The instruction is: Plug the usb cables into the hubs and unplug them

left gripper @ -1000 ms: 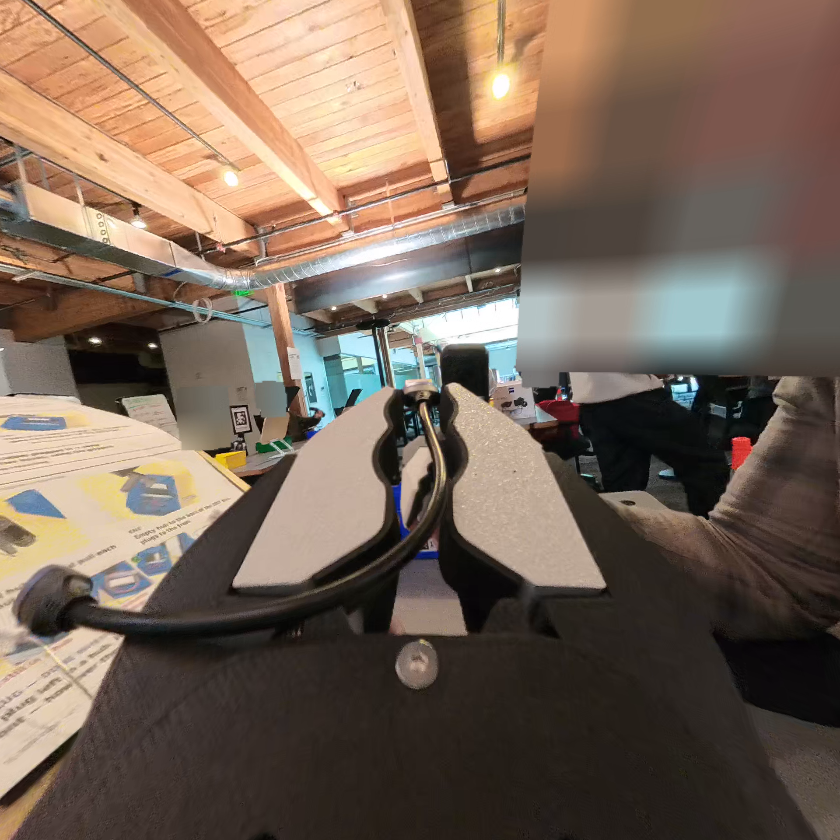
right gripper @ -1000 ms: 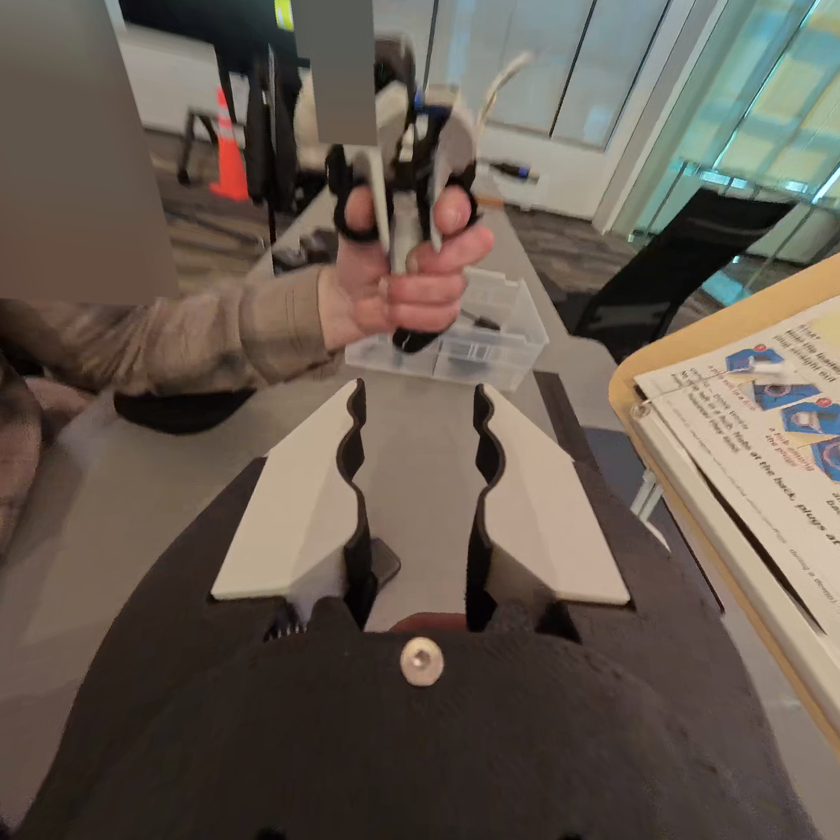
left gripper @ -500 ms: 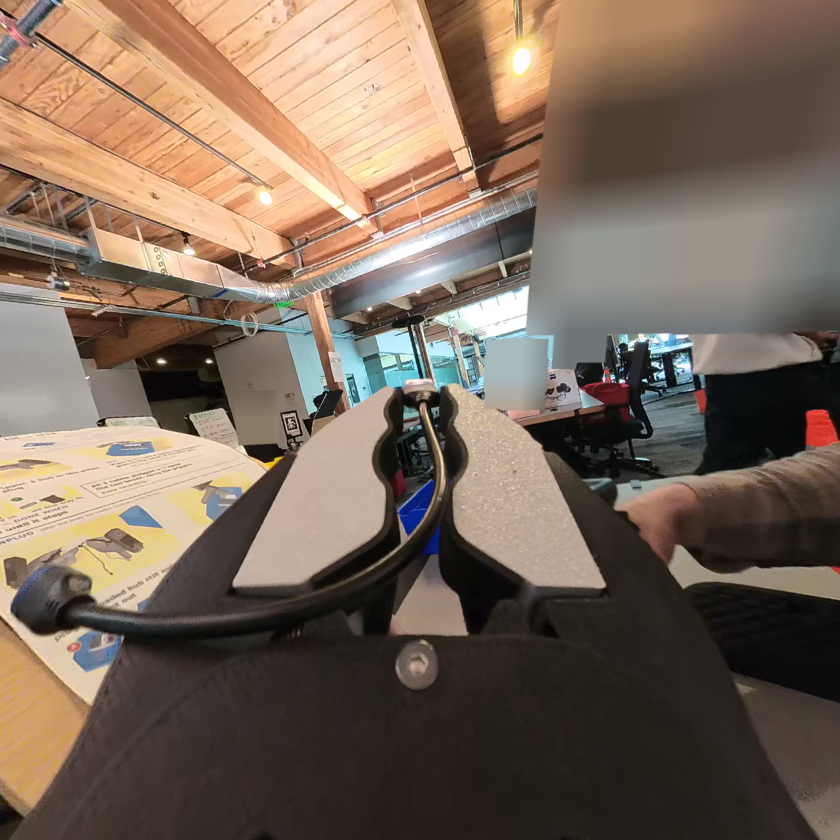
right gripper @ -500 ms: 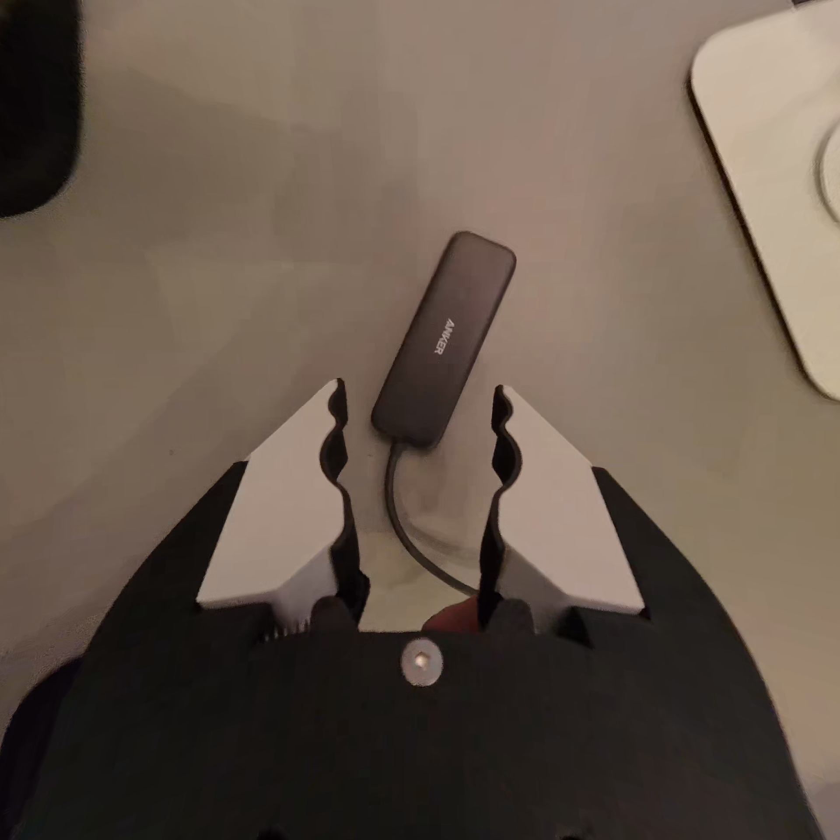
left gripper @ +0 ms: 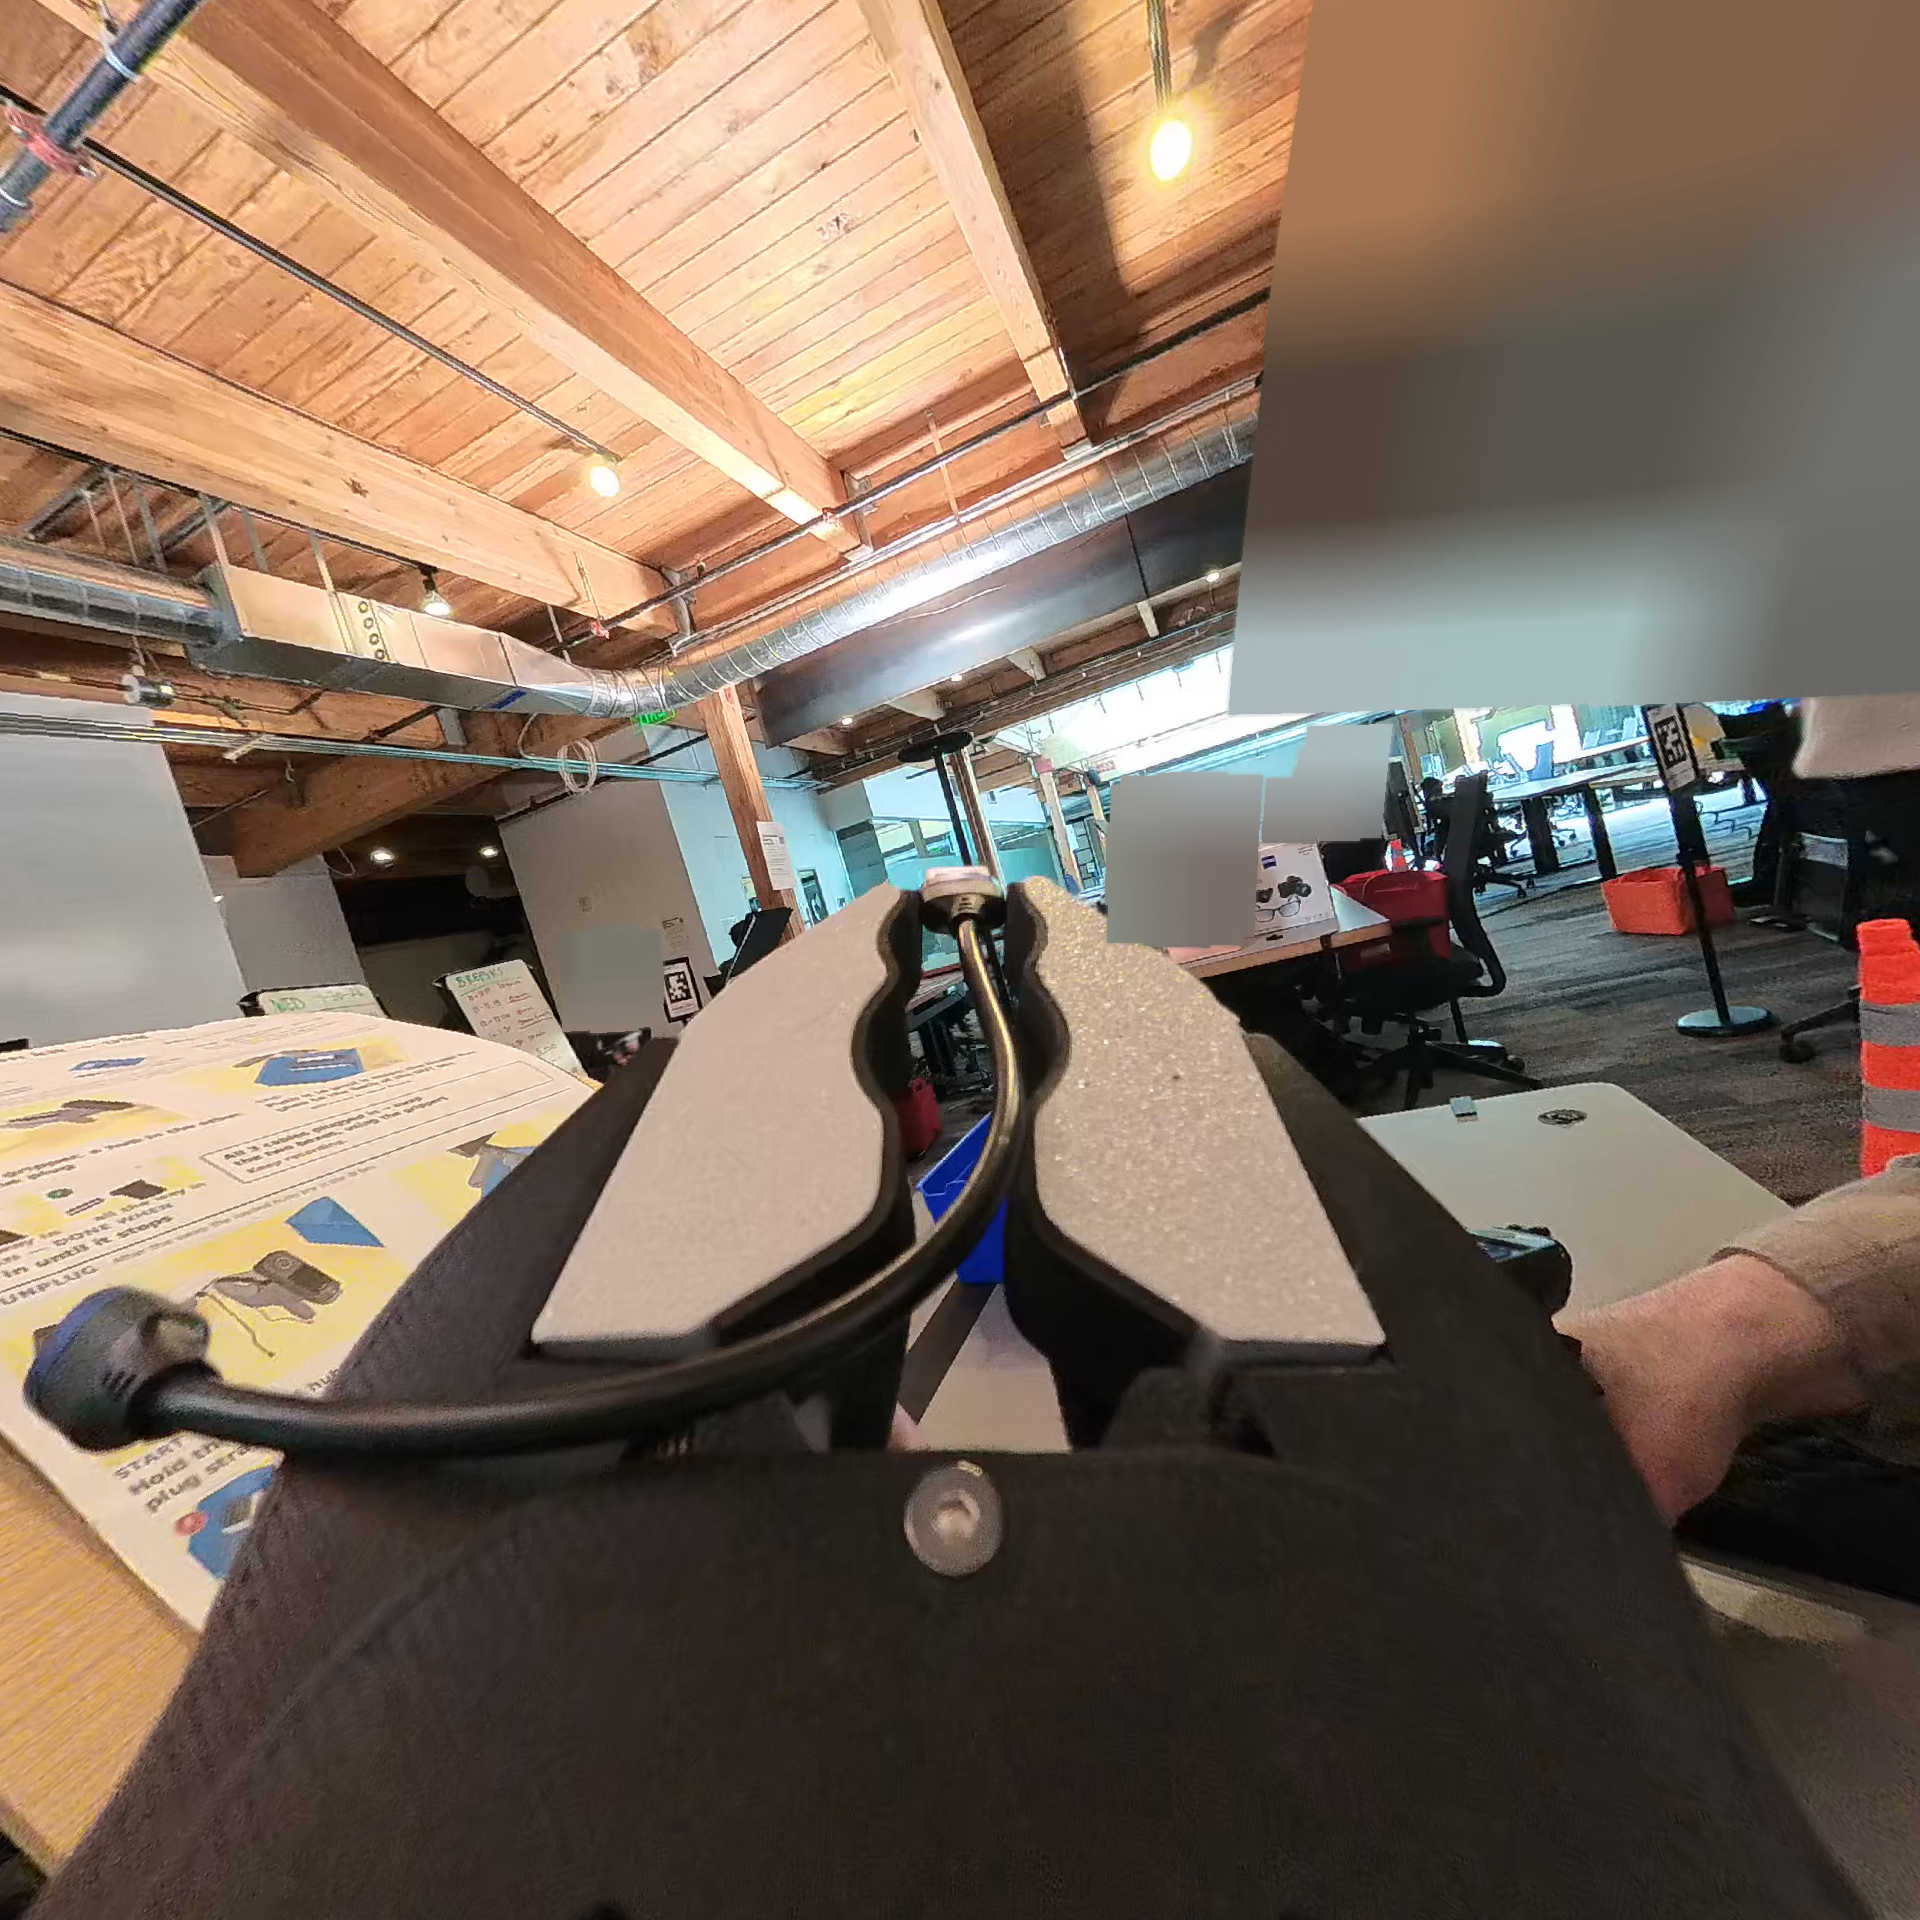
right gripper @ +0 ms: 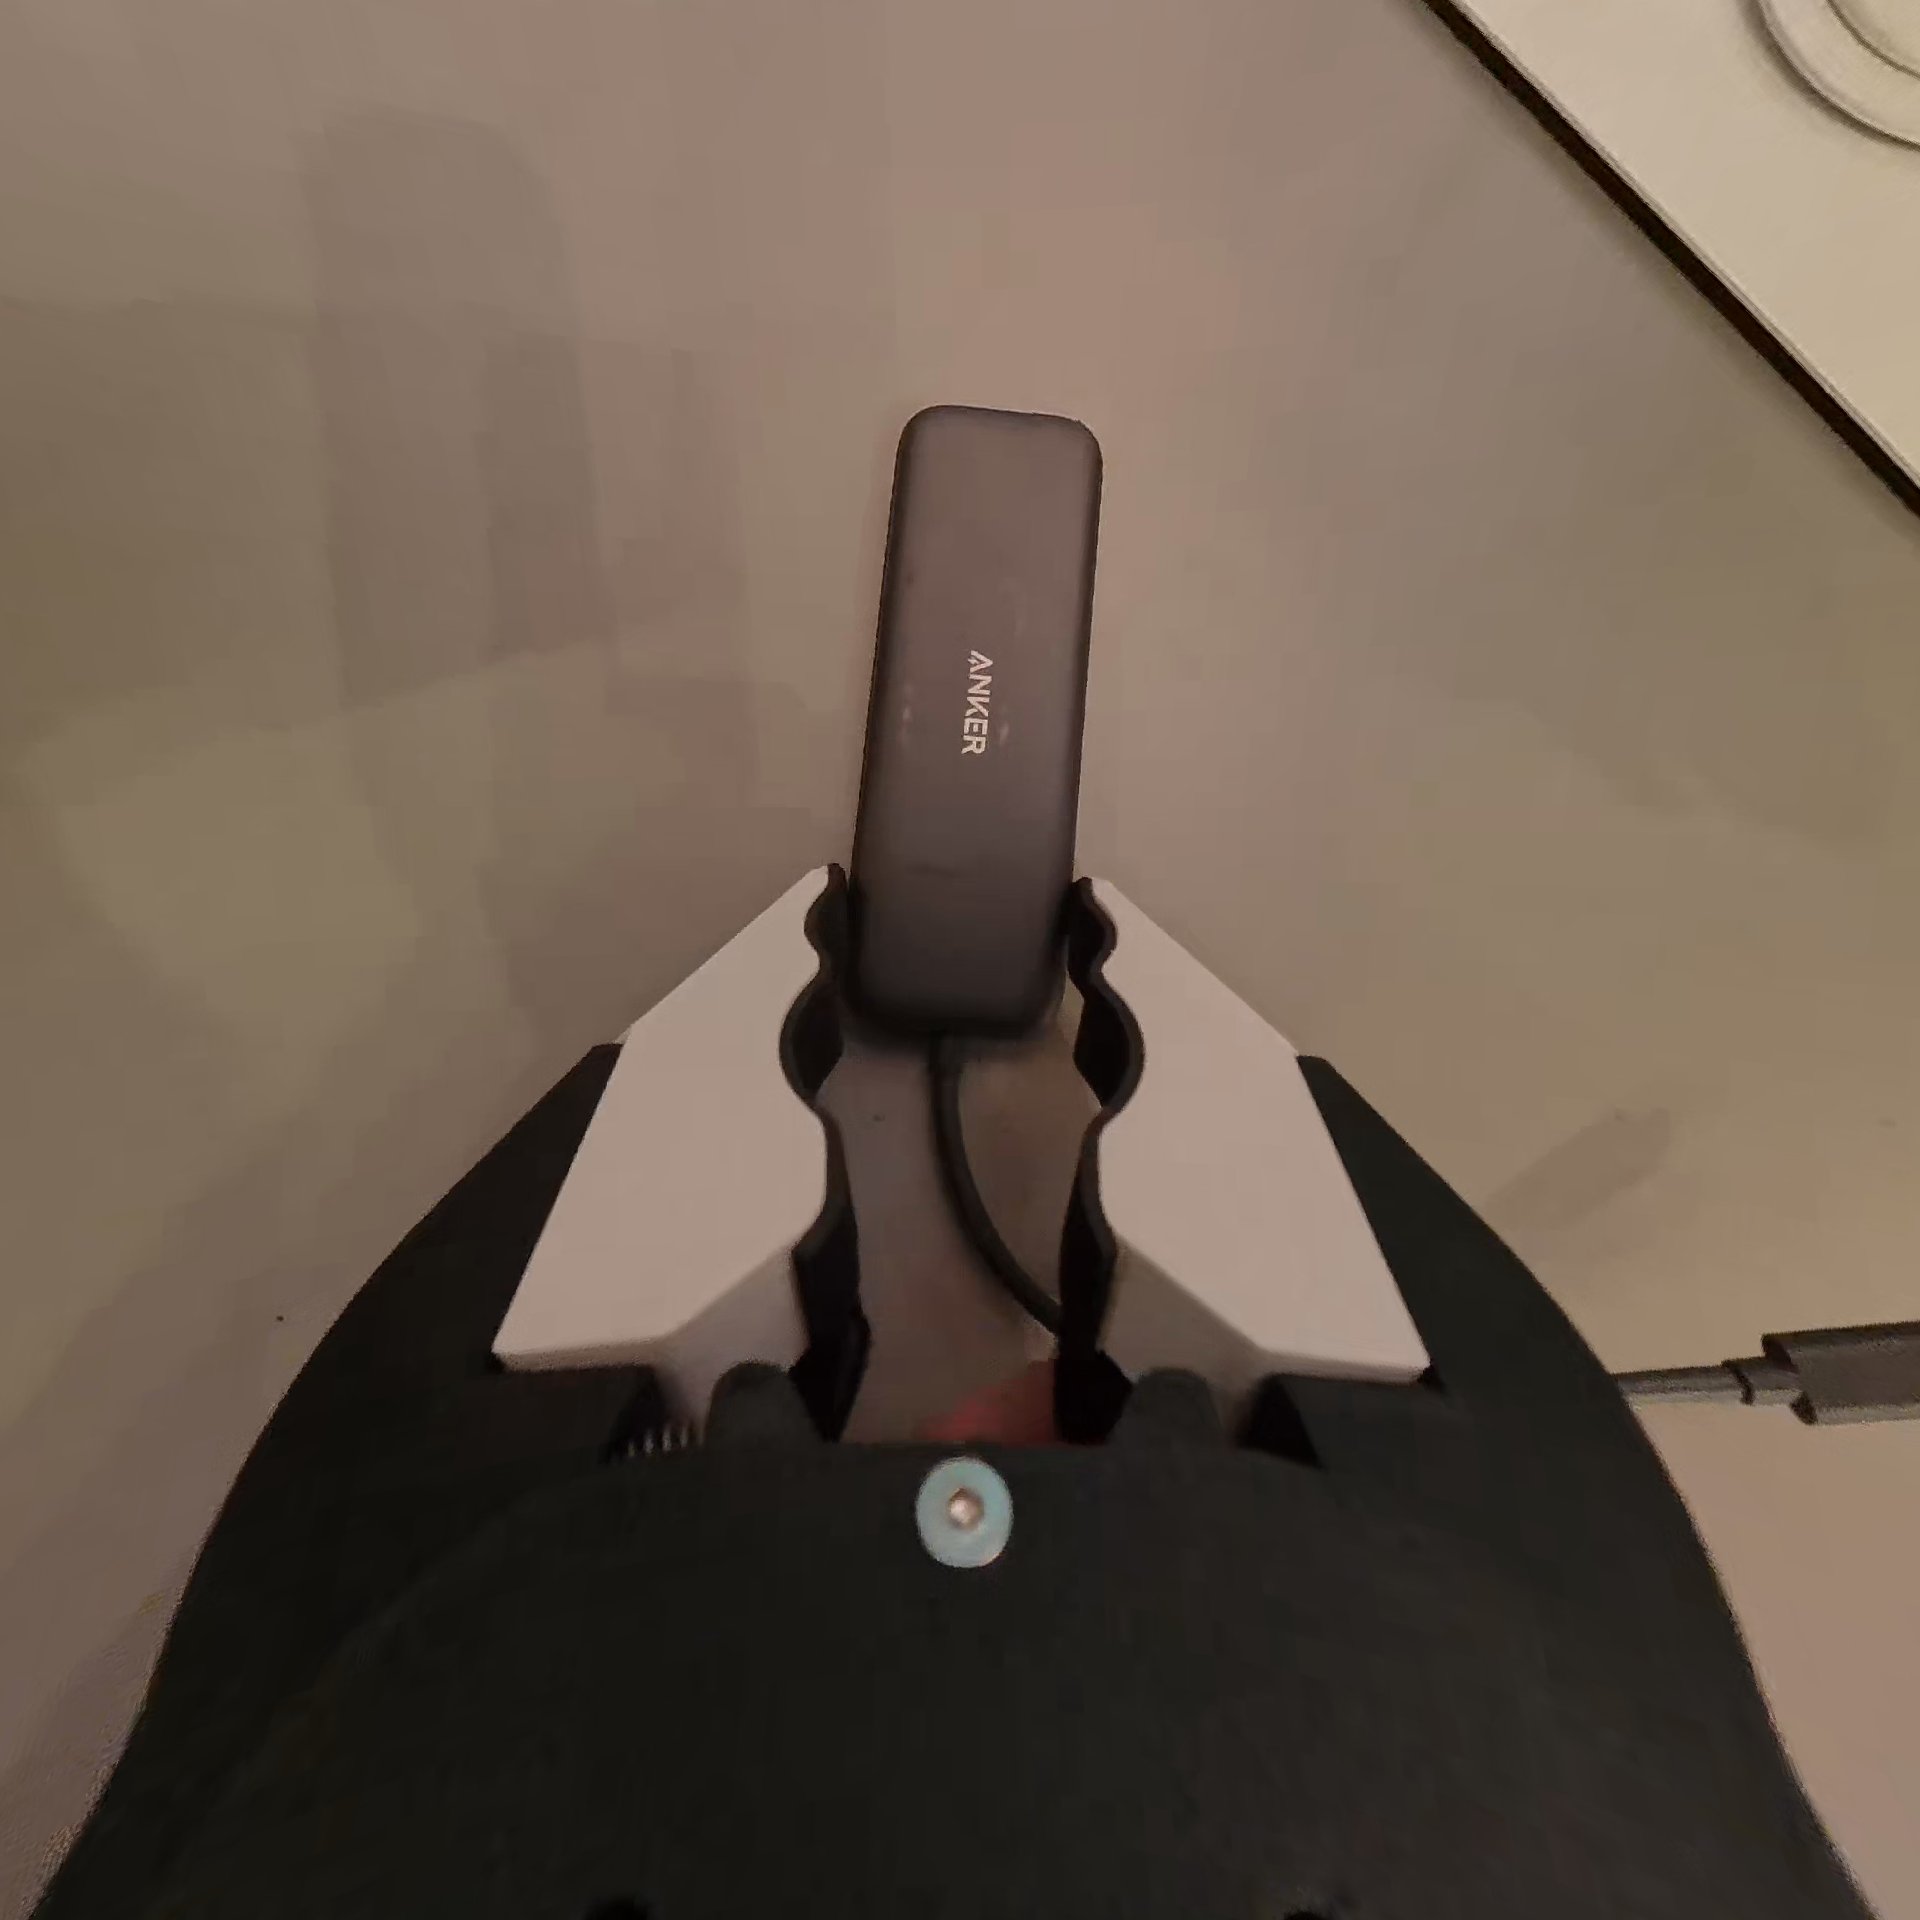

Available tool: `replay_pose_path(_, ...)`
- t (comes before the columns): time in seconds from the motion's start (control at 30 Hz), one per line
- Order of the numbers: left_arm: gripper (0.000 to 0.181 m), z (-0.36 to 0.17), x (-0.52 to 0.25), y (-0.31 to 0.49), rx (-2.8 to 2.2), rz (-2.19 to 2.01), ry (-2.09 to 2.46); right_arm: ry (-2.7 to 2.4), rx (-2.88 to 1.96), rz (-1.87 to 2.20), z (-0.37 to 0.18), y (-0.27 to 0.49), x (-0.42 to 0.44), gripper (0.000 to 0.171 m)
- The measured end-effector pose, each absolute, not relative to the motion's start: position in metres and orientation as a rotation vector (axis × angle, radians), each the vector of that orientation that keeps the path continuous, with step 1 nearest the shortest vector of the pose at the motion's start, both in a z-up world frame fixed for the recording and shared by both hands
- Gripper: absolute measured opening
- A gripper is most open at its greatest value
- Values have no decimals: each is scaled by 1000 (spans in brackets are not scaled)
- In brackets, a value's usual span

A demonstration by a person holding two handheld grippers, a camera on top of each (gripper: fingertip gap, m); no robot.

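In the left wrist view my left gripper (left gripper: 961,899) is raised and shut on the silver plug (left gripper: 958,885) of a black USB cable (left gripper: 997,1091). The cable runs back between the fingers and out to the left, ending in a dark connector (left gripper: 99,1371). In the right wrist view my right gripper (right gripper: 958,904) points down at the grey table (right gripper: 416,520). Its fingertips are shut on the near end of a dark grey USB hub (right gripper: 987,675), one pad against each side. The hub's own thin cable (right gripper: 966,1164) runs back between the fingers.
A printed instruction sheet (left gripper: 208,1164) lies on a wooden board at the left. A blue bin (left gripper: 966,1205) shows behind the fingers. A person's hand and sleeve (left gripper: 1714,1382) are at the right. A grey connector (right gripper: 1808,1377) and a white flat object (right gripper: 1714,208) lie near the hub. The left gripper's tips are roughly 35 centimeters from the right gripper's.
My right gripper tipped down from facing the left gripper to the table, moved over the hub and closed its jaws on the hub's near end. My left gripper kept the plug and turned slightly.
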State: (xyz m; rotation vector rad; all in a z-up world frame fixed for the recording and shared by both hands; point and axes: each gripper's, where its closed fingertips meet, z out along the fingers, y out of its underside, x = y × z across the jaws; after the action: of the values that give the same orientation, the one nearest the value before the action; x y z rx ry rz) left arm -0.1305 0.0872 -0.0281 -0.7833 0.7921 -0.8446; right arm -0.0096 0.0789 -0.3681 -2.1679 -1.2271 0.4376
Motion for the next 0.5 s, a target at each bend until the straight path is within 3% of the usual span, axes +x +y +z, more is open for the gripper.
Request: replay_pose_path(0.5, 15, -49, -112, 113, -891, -722, 799, -828, -2096, 751, -309, 122, 6, 39)
